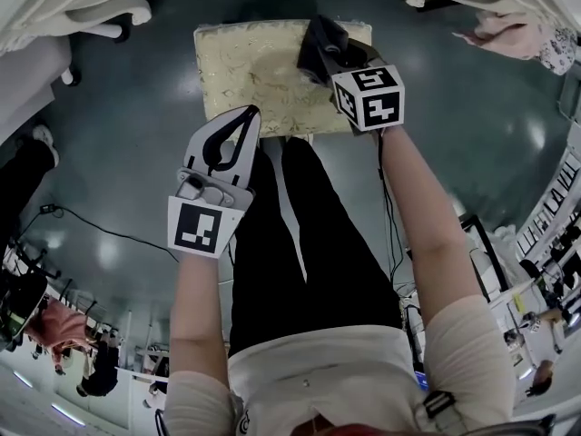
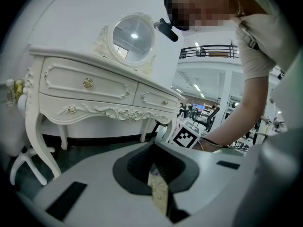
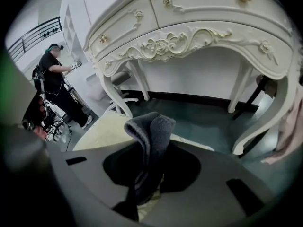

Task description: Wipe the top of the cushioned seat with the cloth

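Observation:
The cushioned seat (image 1: 259, 66) is a cream, gold-patterned square stool on the floor ahead of me. My right gripper (image 1: 327, 54) hangs over its far right corner, shut on a dark grey cloth (image 1: 320, 45). In the right gripper view the cloth (image 3: 150, 134) bulges up from between the jaws, and the seat (image 3: 102, 132) lies below to the left. My left gripper (image 1: 249, 116) rests at the seat's near edge, jaws together with nothing held. Through the left gripper's (image 2: 154, 144) thin slit a strip of seat fabric (image 2: 159, 192) shows.
A white carved dressing table (image 2: 94, 89) with an oval mirror (image 2: 132, 34) stands close behind the seat; its legs (image 3: 246, 103) reach the floor nearby. White furniture feet (image 1: 109, 12) sit at the upper left. A pink cloth (image 1: 517, 34) hangs at the upper right. A cable (image 1: 91, 225) crosses the floor.

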{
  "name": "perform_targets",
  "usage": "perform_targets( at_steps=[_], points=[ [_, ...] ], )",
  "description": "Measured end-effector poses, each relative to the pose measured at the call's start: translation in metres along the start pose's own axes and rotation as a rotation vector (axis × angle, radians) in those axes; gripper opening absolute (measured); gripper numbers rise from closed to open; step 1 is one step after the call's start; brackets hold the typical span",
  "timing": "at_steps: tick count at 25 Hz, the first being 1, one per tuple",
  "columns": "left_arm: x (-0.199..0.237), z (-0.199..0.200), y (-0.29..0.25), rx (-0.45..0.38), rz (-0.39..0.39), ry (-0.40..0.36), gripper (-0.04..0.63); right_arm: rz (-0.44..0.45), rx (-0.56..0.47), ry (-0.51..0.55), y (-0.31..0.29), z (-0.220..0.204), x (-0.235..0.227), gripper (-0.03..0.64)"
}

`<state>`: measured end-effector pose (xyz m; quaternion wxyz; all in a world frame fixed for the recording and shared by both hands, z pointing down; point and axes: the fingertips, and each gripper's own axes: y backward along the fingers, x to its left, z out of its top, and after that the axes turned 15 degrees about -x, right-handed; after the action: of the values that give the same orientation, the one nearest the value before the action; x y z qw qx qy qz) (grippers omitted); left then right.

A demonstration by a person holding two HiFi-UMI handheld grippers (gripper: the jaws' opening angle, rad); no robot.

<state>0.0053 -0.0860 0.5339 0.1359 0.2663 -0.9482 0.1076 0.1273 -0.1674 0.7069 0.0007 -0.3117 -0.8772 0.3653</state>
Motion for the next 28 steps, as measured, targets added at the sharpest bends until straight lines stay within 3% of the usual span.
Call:
perform_targets(
  at_steps=[10, 18, 24, 28],
  points=[
    [-0.035, -0.011, -0.031, 0.027, -0.070, -0.030, 0.014, -0.090, 0.005, -0.067, 0.036, -0.017, -0.058, 0.084],
    [-0.059, -0.009, -0.034, 0.004, -0.077, -0.037, 0.014, -0.187, 0.056, -0.069, 0.067, -0.032, -0.079, 0.081],
    [-0.068, -0.006, -0.010, 0.001, -0.110, -0.059, 0.014, -0.137, 0.051, -0.129, 0.092, -0.032, -0.038, 0.080],
    [-0.053, -0.005, 0.023, 0.000, -0.058, -0.038, 0.014, -0.041, 0.047, -0.098, 0.086, -0.028, 0.019, 0.080]
  ],
)
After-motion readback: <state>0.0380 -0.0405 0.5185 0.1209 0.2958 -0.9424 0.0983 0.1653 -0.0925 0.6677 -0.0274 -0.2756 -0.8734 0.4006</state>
